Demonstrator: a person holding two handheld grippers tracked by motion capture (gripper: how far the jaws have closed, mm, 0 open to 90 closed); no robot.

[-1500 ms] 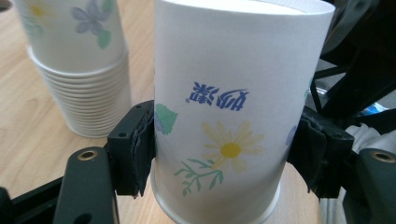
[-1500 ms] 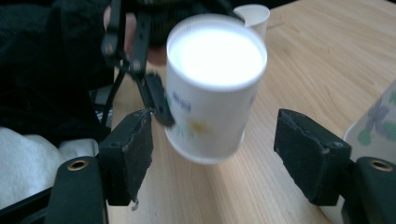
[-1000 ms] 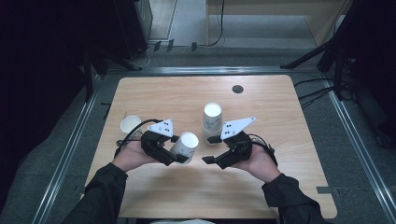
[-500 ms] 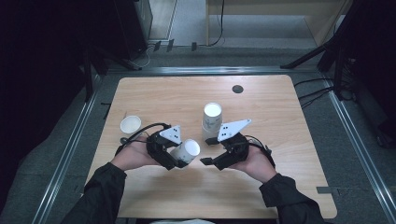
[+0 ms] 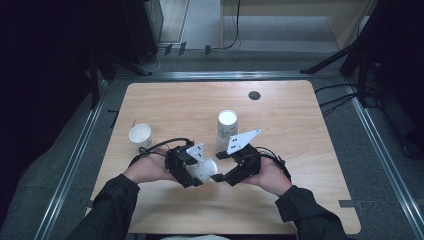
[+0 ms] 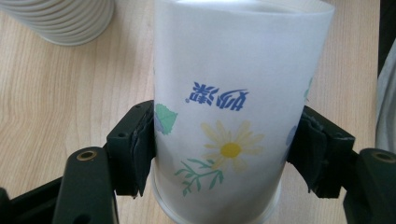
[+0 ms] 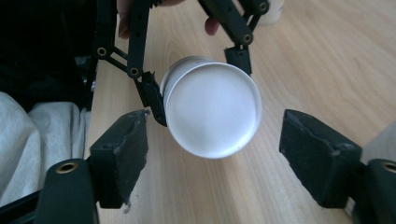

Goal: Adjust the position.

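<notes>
The left tongs [image 5: 196,172] sit lower and nearer the desk's front edge than a second ago, and the cup [image 5: 205,170] they carry has come along, now lying close to level with its base turned toward the right tongs [image 5: 219,167]. The right tongs have just been opening; their pads stand apart on either side of the cup's base without pressing on it, as the right gripper view shows. The right hand [image 5: 267,175] has barely shifted.

The left tongs are clamped on the cup: in the left gripper view both pads [image 6: 140,149] press into its wall. From above, the cup lies at about 6 o'clock on the desk [image 5: 300,115], between the two hands.

The cup is white paper with a yellow-centred daisy [image 6: 231,142], green leaves and blue characters printed on its side; the print stands upside down in the left gripper view. Its base [image 7: 212,114] is a plain white disc with a narrow rim.

A stack of cups [image 5: 227,127] stands upside down near the desk's centre, at 12 o'clock from the right tongs. A single cup [image 5: 140,135] stands mouth up at 10 o'clock from the left tongs, well apart from them. A dark round hole [image 5: 254,95] lies toward 1 o'clock on the desk.
</notes>
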